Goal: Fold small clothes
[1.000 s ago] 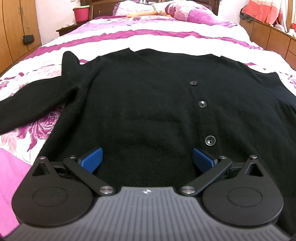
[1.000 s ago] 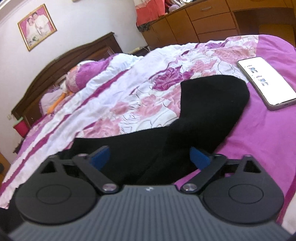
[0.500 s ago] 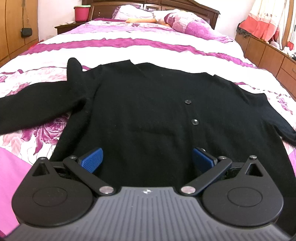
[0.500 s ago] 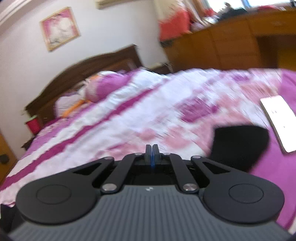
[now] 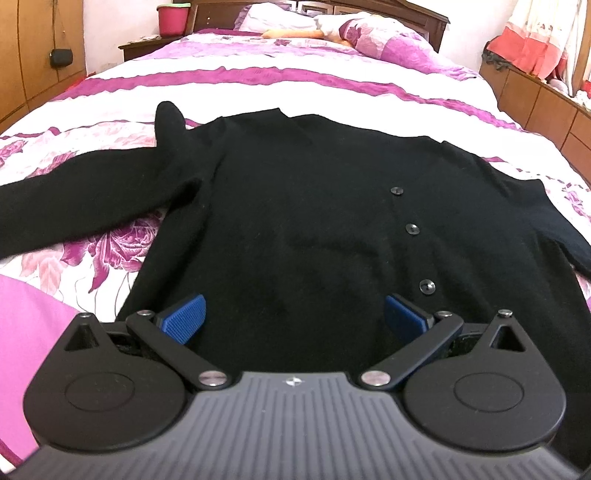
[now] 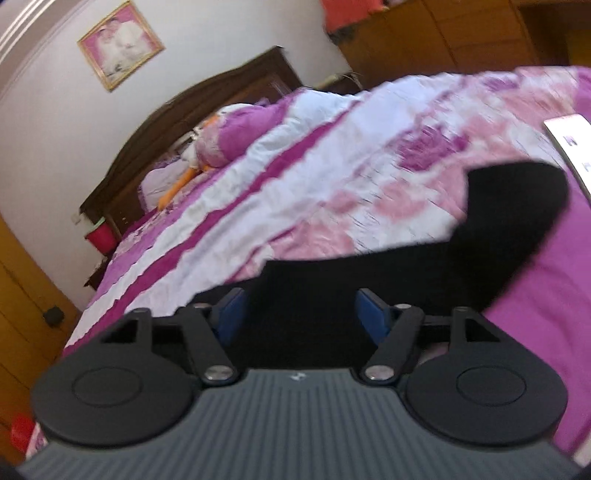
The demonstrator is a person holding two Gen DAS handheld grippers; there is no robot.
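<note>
On a bed dressed in a pink-and-magenta floral bedspread, a person's two handheld grippers stand over a black cardigan laid flat and not yet folded. Nearest the left camera, the left gripper has its ribbed blue pads spread wide above the garment's hem, gripping nothing. The right gripper is opening its jaws; black knit shows in the gap, but the pads do not appear to press on it, and the blur makes certainty hard.

Beyond the left claw, the cardigan's body runs away up the bed: a soft, matte, fine knit, with three small dark round buttons in a line toward its right side. One sleeve stretches out flat to the left; a rounded tab of fabric stands up near that shoulder. In the right view, the other sleeve ends in a blunt, rounded cuff beside a pale, flat, hard-edged phone lying on the plain magenta border.

The risks, judged from here: the limp knit may bunch or slide on the smooth cover if only one layer is pinched, leaving a crooked fold; a sleeve swept inward could drag or flip the phone just beside it; and black cloth against black fingers makes the hem's edge easy to miss.

Farther back lie quilted pillows, a dark wooden headboard, and a red pot on a side table.
</note>
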